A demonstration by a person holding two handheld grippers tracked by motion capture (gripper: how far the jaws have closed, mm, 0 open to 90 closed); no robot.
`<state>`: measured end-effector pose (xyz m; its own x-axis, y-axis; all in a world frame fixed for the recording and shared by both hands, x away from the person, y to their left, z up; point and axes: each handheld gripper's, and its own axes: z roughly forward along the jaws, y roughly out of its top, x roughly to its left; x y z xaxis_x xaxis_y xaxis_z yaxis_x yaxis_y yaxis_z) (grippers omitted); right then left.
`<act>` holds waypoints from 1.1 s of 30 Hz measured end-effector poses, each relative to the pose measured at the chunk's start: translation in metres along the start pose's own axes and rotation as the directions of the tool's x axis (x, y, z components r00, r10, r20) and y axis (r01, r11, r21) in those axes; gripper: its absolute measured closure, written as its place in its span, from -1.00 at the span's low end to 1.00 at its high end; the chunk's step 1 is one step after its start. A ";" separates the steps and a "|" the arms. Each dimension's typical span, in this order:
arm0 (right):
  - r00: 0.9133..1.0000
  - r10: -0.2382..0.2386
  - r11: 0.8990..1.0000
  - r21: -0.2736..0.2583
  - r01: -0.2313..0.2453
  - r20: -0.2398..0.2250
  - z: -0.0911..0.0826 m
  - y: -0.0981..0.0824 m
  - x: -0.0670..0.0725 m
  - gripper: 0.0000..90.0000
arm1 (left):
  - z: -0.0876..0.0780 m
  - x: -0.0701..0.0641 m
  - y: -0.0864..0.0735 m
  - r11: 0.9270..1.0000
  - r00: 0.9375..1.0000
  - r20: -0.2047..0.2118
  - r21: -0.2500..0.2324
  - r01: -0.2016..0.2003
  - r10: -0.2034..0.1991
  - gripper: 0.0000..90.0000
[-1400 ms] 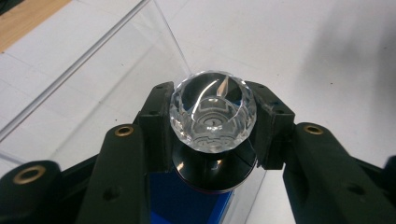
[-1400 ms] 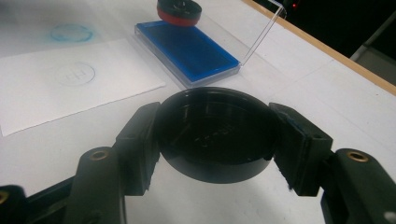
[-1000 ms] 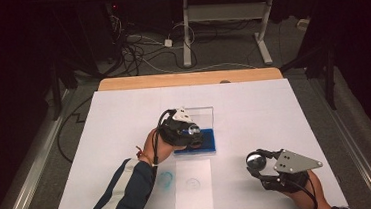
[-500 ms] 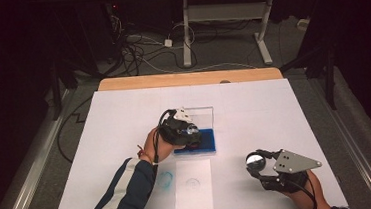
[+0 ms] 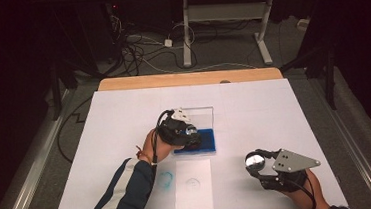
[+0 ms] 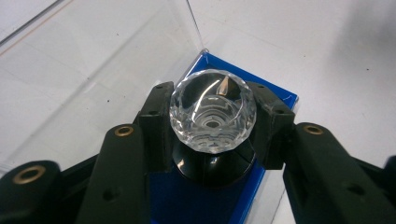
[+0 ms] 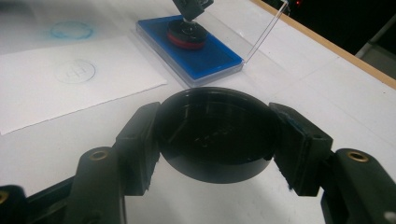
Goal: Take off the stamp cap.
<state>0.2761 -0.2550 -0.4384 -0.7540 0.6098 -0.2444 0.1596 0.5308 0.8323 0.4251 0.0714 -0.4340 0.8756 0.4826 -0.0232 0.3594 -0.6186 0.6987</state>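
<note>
My left gripper (image 5: 190, 135) is shut on a stamp (image 6: 212, 112) with a clear faceted knob and a black base. The stamp stands on the blue ink pad (image 5: 206, 142) of an open case. In the right gripper view the stamp (image 7: 187, 35) rests on the ink pad (image 7: 212, 58) with my left gripper (image 7: 189, 7) above it. My right gripper (image 7: 217, 140) is shut on a round black cap (image 7: 215, 126), hollow side facing the camera. It is held low over the table's front right, where the high view shows the right gripper (image 5: 256, 164).
The case's clear lid (image 5: 199, 114) stands raised behind the pad. A white paper sheet (image 5: 193, 184) with a faint round print lies near the front edge. A blue ring mark (image 5: 165, 179) lies on the white table cover (image 5: 274, 112) to its left.
</note>
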 end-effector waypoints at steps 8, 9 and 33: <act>1.000 -0.006 1.000 0.006 0.006 -0.007 0.001 0.000 0.001 -0.15 | -0.001 -0.004 0.000 1.000 1.000 -0.004 0.010 -0.010 0.010 0.20; 1.000 -0.008 1.000 0.007 0.008 -0.006 0.001 0.000 0.001 -0.16 | 0.000 -0.004 -0.001 1.000 1.000 -0.007 0.007 -0.013 0.013 0.20; 1.000 -0.018 1.000 0.020 0.018 -0.017 0.002 0.000 0.004 -0.16 | 0.002 -0.005 -0.011 0.998 0.999 -0.004 -0.040 -0.041 0.041 0.20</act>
<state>0.2742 -0.2515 -0.4399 -0.7672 0.5903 -0.2509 0.1585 0.5534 0.8177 0.4172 0.0744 -0.4430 0.8883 0.4592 0.0084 0.3100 -0.6129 0.7269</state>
